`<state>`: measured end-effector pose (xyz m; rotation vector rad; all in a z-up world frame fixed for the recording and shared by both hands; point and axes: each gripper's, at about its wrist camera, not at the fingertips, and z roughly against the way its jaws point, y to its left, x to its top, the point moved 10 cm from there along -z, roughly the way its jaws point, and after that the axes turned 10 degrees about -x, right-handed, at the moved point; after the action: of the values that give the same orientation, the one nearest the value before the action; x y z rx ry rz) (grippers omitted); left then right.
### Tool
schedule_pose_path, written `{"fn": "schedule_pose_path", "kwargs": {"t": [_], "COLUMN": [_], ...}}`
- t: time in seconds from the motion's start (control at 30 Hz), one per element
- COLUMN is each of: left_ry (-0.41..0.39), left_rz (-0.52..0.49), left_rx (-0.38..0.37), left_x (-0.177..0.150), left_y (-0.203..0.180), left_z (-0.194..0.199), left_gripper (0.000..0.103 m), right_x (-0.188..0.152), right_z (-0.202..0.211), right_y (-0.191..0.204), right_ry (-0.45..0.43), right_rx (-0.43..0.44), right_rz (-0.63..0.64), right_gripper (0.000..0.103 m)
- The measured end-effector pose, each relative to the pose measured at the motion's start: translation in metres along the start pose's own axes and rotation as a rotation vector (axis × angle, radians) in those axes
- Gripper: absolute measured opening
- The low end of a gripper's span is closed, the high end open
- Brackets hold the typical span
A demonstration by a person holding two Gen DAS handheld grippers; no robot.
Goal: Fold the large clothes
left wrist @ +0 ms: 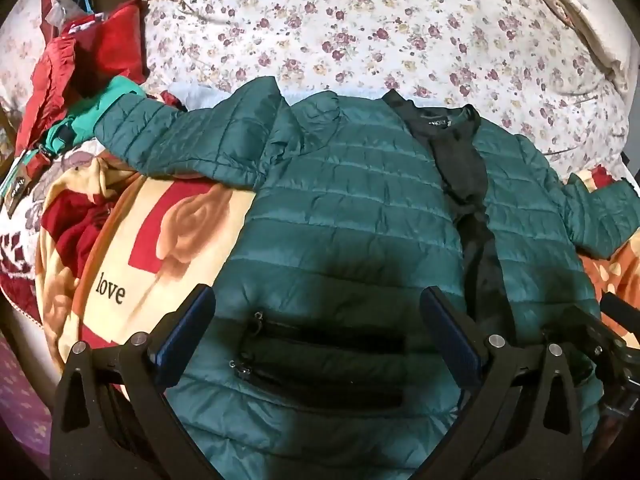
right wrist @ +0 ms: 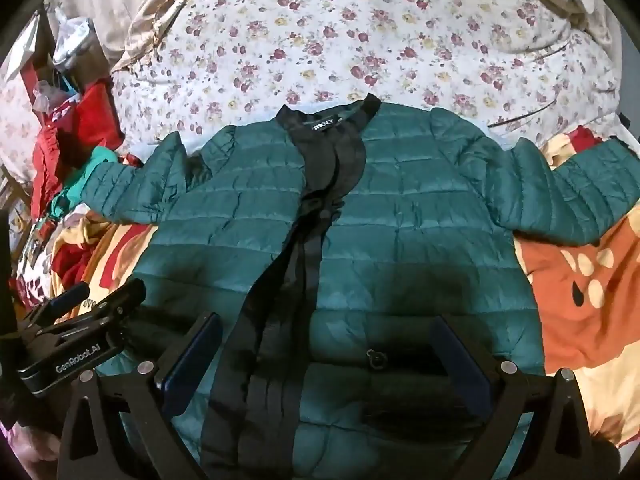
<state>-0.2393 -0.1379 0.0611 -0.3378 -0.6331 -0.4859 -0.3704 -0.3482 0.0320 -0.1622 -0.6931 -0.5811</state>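
Note:
A dark green quilted puffer jacket (left wrist: 360,200) lies front up on the bed, its black-lined front slightly parted and both sleeves spread outward. It also shows in the right wrist view (right wrist: 400,220). My left gripper (left wrist: 320,300) is open and empty, hovering over the jacket's left lower front by a zip pocket (left wrist: 320,344). My right gripper (right wrist: 328,328) is open and empty over the lower front near the black placket (right wrist: 280,300). The left gripper's body (right wrist: 80,340) shows at the left of the right wrist view.
A floral quilt (left wrist: 380,28) covers the far bed. A cream and orange blanket with the word "love" (left wrist: 160,248) lies under the jacket. Red and teal clothes (left wrist: 80,80) are piled at the left. An orange patterned blanket (right wrist: 580,280) lies at the right.

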Motion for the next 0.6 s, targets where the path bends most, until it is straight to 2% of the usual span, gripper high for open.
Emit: {"fn": "schedule_pose_path", "kwargs": {"t": [0.17,0.23,0.47,0.6], "left_ry": [0.001,-0.004,-0.023,-0.036], "left_rz": [-0.003,-0.005,0.001,-0.013], "left_rx": [0.004,0.003,0.0,0.003], "left_x": [-0.003,-0.004,-0.004,0.0], "left_y": [0.0,0.001,-0.003,-0.007], "left_z": [-0.004,-0.005,-0.003,0.0], "left_gripper": [0.102,0.102,0.102,0.102], "right_x": [0.0,-0.004,-0.002,-0.005], "right_z": [-0.006,-0.004,-0.008,-0.006], "right_y": [0.009,-0.003,-0.005,-0.012], "right_ry": [0.007,0.01,0.011,0.013], "right_rx": [0.004,-0.01,-0.043,-0.098], "right_rz": [0.002,0.005,-0.031,-0.021], "right_gripper": [0.103,0.103,0.103,0.103]}}
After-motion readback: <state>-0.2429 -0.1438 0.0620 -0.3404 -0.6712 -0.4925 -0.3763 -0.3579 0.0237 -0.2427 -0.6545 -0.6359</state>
